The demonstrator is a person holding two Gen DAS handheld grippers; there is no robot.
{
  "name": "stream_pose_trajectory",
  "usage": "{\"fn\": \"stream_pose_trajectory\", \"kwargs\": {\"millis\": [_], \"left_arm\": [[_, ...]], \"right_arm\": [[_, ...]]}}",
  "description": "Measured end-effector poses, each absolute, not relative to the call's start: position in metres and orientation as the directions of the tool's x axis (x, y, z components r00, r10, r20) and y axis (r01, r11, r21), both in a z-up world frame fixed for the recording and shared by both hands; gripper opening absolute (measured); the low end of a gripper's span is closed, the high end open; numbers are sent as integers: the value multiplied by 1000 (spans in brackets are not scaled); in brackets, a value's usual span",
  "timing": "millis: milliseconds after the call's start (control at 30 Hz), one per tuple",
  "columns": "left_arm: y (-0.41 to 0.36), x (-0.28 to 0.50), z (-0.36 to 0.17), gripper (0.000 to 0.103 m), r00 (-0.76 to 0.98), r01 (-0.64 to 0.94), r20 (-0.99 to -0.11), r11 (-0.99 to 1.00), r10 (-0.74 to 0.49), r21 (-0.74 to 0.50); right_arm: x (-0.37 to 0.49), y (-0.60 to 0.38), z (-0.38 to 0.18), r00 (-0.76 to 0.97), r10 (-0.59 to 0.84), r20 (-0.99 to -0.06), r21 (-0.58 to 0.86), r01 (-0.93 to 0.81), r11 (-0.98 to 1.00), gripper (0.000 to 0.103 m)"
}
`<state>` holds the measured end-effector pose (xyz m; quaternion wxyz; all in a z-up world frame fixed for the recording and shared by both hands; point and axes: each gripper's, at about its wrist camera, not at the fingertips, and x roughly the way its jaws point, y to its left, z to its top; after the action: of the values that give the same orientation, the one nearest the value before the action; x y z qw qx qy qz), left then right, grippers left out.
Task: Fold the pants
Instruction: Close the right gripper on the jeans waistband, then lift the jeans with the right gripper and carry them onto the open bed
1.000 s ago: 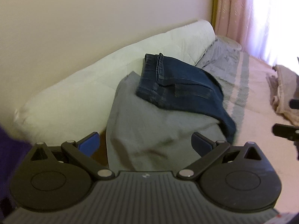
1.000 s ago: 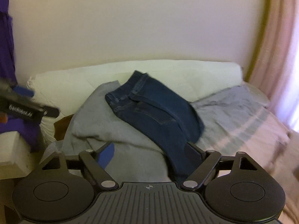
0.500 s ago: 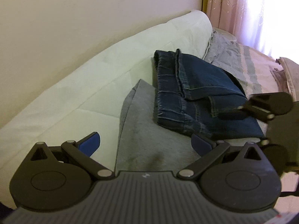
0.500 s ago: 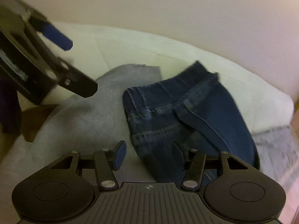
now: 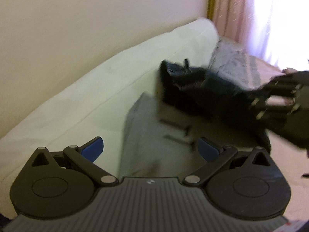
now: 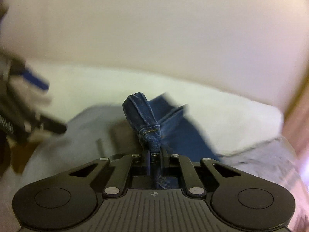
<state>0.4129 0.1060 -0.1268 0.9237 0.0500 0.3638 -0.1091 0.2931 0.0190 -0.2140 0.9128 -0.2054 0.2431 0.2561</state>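
Left wrist view first. Cream wall (image 5: 87, 29) across the top, a long white cushion (image 5: 108, 89) running along it, pink curtain (image 5: 241, 9) and bright window glare at the far right. A grey blanket (image 5: 146, 135) spreads under and ahead of me, and further off a grey-and-pink striped cover (image 5: 239, 65) lies over the bed. My left gripper (image 5: 150, 149) has its jaws spread wide, blue pads far apart, only grey blanket showing between them. The jeans (image 5: 193, 90) sit ahead and to the right of those jaws, well clear of them, a dark blurred heap lying on the blanket against the cushion. My right gripper (image 5: 270, 104) cuts in from the right edge, blurred, at the near end of the jeans, partly blocking my sight of the cover behind.

Right wrist view now. Same wall (image 6: 154, 29), same cushion (image 6: 212, 112) across the middle, blanket (image 6: 77, 135) lower left, striped cover (image 6: 260, 158) lower right, curtain (image 6: 297, 116) at the edge. The left gripper (image 6: 36, 81) shows blurred at the left, one blue pad visible, away from the fabric. My right gripper (image 6: 154, 154) has its jaws pinched almost together on a bunched fold of the jeans (image 6: 146, 121): a hemmed denim edge sticks up right between the fingers, the rest trailing off behind and to the right over blanket and cushion.
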Motion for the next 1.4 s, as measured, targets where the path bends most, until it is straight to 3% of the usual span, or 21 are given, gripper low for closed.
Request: {"fn": "stream_pose_trajectory", "kwargs": {"millis": [267,567,733,867,967,1233,1333,1400], "left_arm": [[16,366,-77,102,739,389,-601,921,-303,14],[-112,229,-56,102,688,552,-577,833,-441,22],[-196,157,-78,102,571,664,-624,747,-534,-31],[-268,121,-104,102,437,763,-676,643,-593,-71],[-318,98,-126,102,346,841,-707,537,-617,-57],[-422,93,-187,102,150,972,-742,233,-653,-8],[-457,97,-205,102,78,994,-747,112,-660,5],[-485,96,-216,101,37,999,-754,50,-656,6]], "right_arm": [[240,-135,-137,860,243,-448,-55,-298,953,4],[53,-343,-78,922,64,-382,142,-10,990,4],[-78,-466,-91,869,-108,-483,253,256,933,4],[-173,-554,-141,724,-265,-636,258,524,812,4],[-236,-606,-189,604,-275,-748,258,647,718,4],[-288,-623,-272,483,-255,-838,305,801,515,6],[-299,-609,-275,442,-290,-849,282,843,459,20],[-308,-610,-281,411,-308,-858,262,866,426,58]]}}
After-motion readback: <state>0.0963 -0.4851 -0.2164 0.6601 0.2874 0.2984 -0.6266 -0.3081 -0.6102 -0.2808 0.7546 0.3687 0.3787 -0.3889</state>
